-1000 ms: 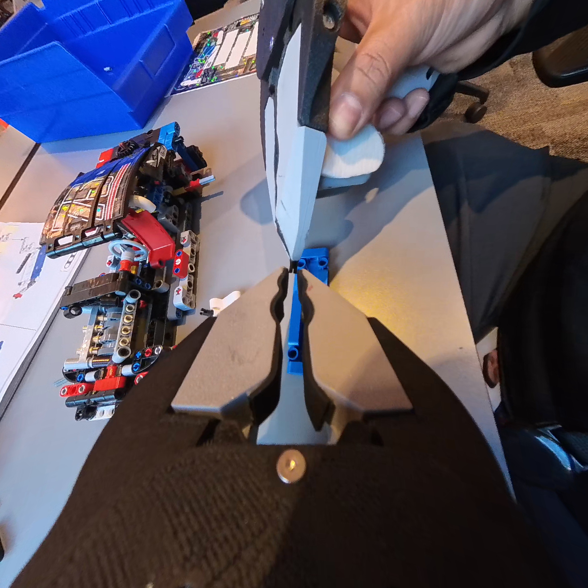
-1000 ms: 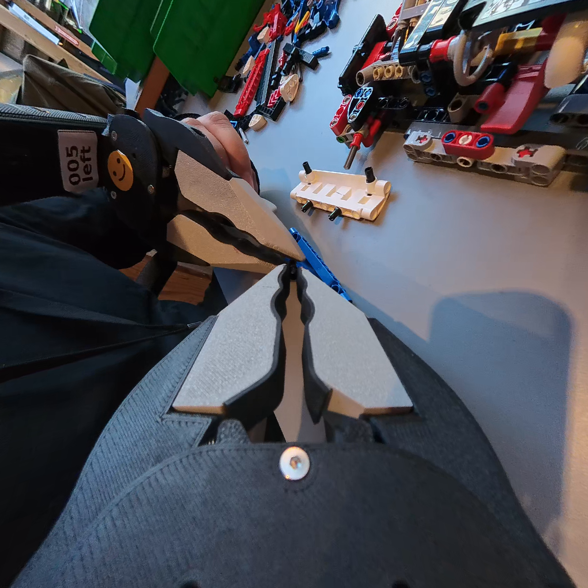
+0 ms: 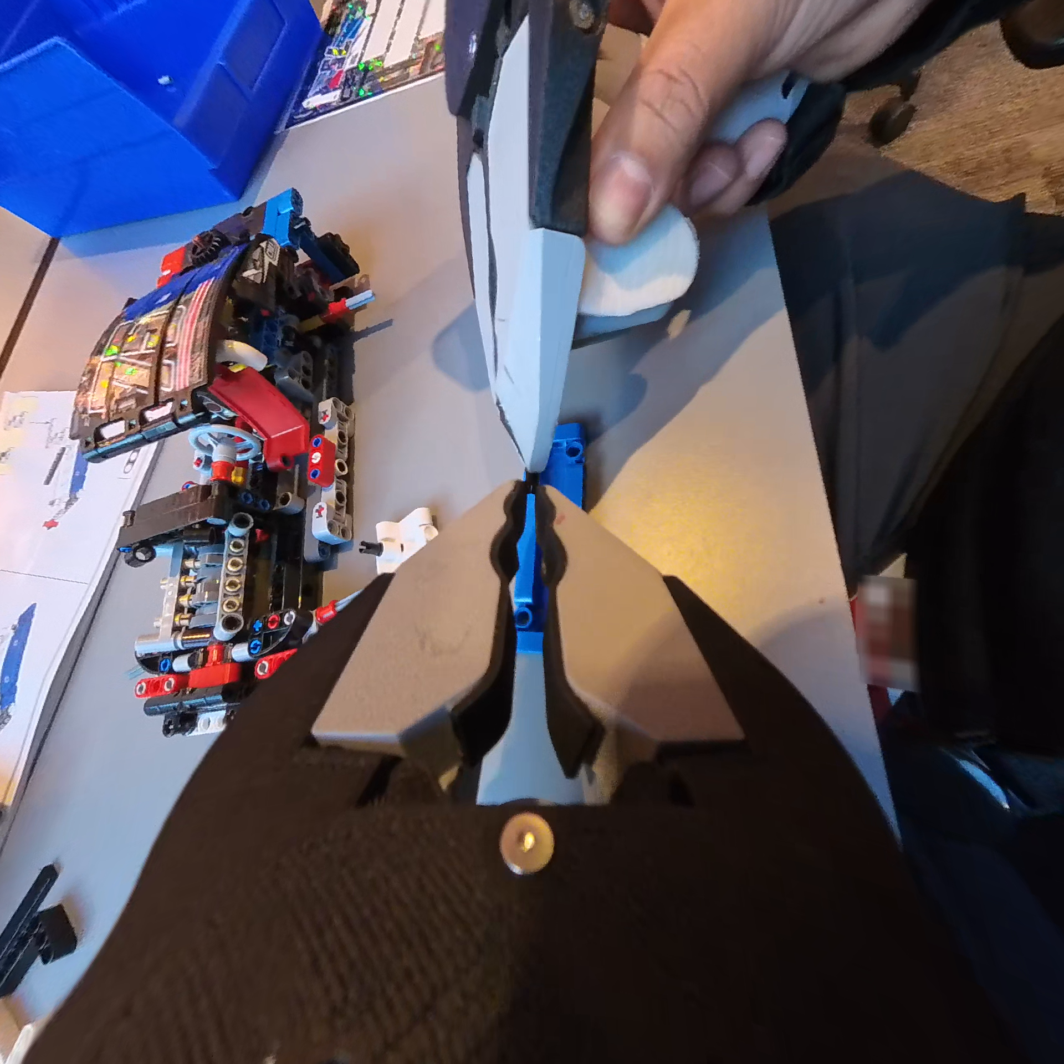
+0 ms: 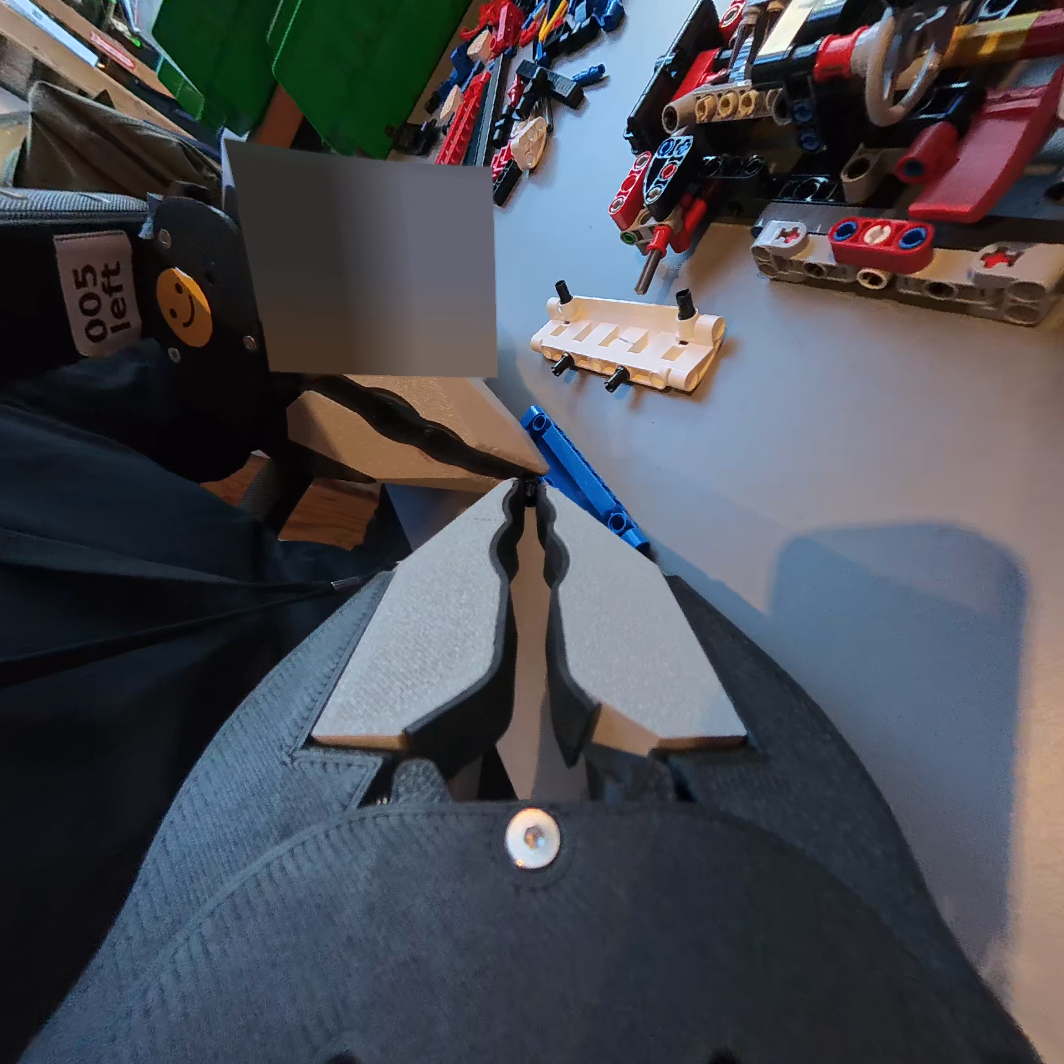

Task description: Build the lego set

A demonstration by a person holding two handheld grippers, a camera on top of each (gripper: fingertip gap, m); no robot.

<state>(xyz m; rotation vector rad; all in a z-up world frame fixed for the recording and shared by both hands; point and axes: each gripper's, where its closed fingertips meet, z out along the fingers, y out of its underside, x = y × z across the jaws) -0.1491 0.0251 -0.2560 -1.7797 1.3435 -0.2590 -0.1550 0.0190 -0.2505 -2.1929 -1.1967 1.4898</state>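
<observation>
Pinching a blue beam [image 3: 528, 581] edge-on near the table's front edge, the left gripper [image 3: 529, 489] has its jaws nearly closed on the piece, apparently to steady it. Right gripper [image 4: 528, 489]: jaws almost together on a small black pin [image 4: 528, 494] at the very tips, which meet the left tips at the beam, presumably to press the pin into a hole. Whether the pin is seated cannot be told; the joint is covered by both sets of tips. Half-built car [image 3: 224, 460]: lies on the grey table [image 3: 403, 201] well to the left, apart from both tools. White panel [image 4: 627, 345] with four black pins: waits between car and beam, mostly hidden in the left view. Instruction sheets [image 3: 34, 518] and blue bin [image 3: 132, 98]: cut off by the frame. Loose parts [image 4: 518, 75] at the far end: too small to sort.
</observation>
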